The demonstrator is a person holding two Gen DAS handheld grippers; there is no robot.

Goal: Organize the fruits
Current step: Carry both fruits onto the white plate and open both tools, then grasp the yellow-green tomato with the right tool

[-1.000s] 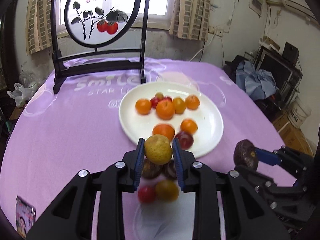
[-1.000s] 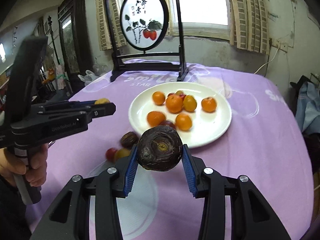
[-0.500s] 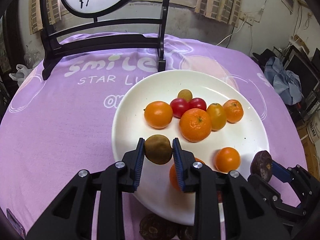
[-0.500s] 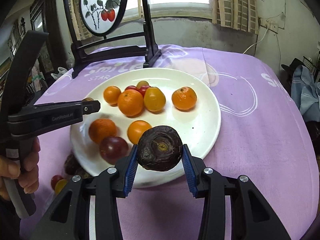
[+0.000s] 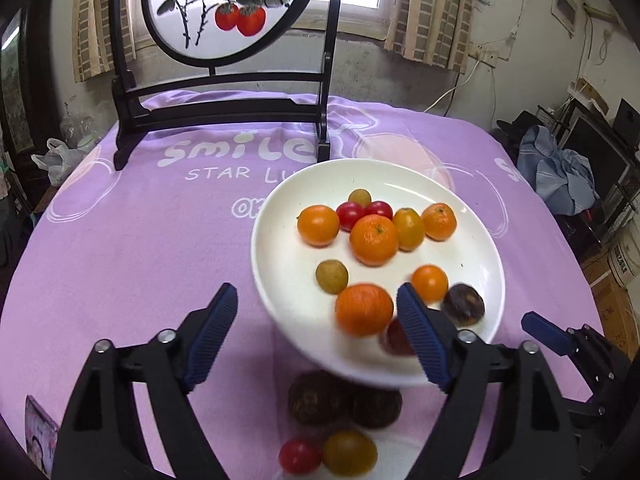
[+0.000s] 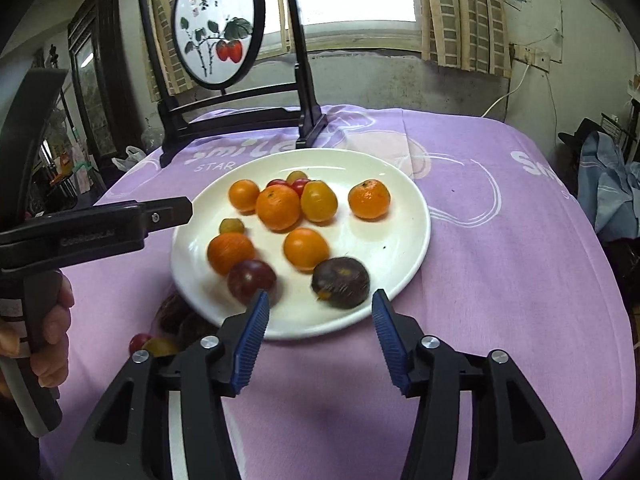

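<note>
A white plate (image 5: 280,280) (image 6: 404,256) holds several oranges, cherry tomatoes and small fruits. A yellow-green fruit (image 5: 331,277) (image 6: 231,225) lies on its left part. A dark purple passion fruit (image 6: 340,283) (image 5: 463,305) lies near its front rim. My left gripper (image 5: 320,336) is open and empty above the plate's near edge. My right gripper (image 6: 318,338) is open and empty just behind the passion fruit. Two dark fruits (image 5: 316,398), a red tomato (image 5: 299,456) and a yellow one (image 5: 349,457) lie on the cloth in front of the plate.
A purple cloth (image 5: 140,240) covers the round table. A black wooden stand with a round painted screen (image 5: 224,8) (image 6: 218,28) stands behind the plate. A small picture card (image 5: 38,440) lies at the near left edge. Clutter fills the room's right side.
Both grippers opened and pulled back. The left one let the yellow-green fruit go onto the plate. The right one let the passion fruit go onto the plate.
</note>
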